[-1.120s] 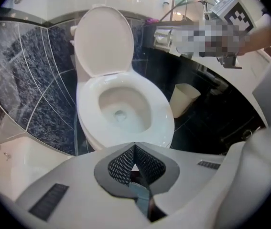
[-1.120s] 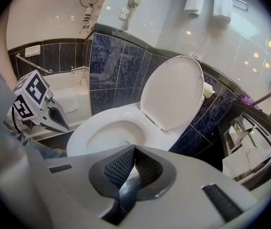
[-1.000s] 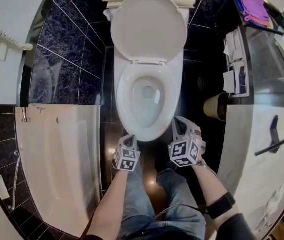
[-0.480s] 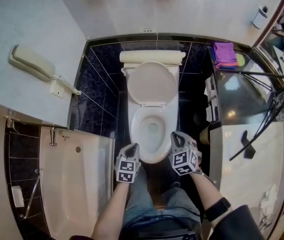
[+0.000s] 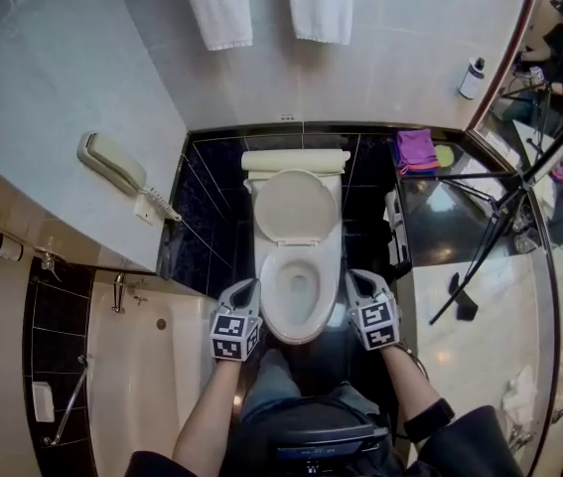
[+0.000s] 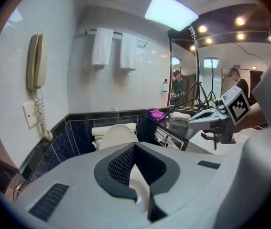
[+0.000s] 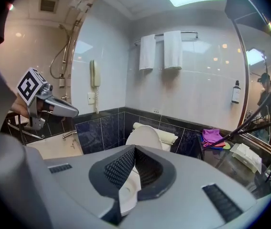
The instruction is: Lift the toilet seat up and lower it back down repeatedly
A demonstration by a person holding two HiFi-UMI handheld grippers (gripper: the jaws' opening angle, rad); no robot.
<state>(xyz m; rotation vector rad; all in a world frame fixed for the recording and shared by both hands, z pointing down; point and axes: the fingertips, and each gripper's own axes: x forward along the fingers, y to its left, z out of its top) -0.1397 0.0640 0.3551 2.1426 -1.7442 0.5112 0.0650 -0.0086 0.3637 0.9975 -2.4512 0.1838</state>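
Nearest, the left gripper (image 5: 250,286) and right gripper (image 5: 352,276) flank the toilet bowl (image 5: 298,311), jaws closed, holding nothing. Beyond, the toilet seat (image 5: 297,207) leans upright against the tank (image 5: 294,160). Bathtub (image 5: 127,396) left, tripod (image 5: 494,232) right, 2 towels (image 5: 219,6) farthest.

There is one toilet (image 5: 298,266), set against the dark-tiled back wall. Two white towels hang above it: a left towel (image 5: 219,6) and a right towel (image 5: 321,3). One corded phone (image 5: 112,162) is on the left wall. One purple cloth (image 5: 416,150) lies at the back corner of the counter, and one small bottle (image 5: 472,78) shows against the wall above it. There is one bathtub (image 5: 152,366) and one black tripod (image 5: 490,237). Two grippers, the left gripper (image 5: 249,286) and the right gripper (image 5: 353,276), flank the bowl's front.
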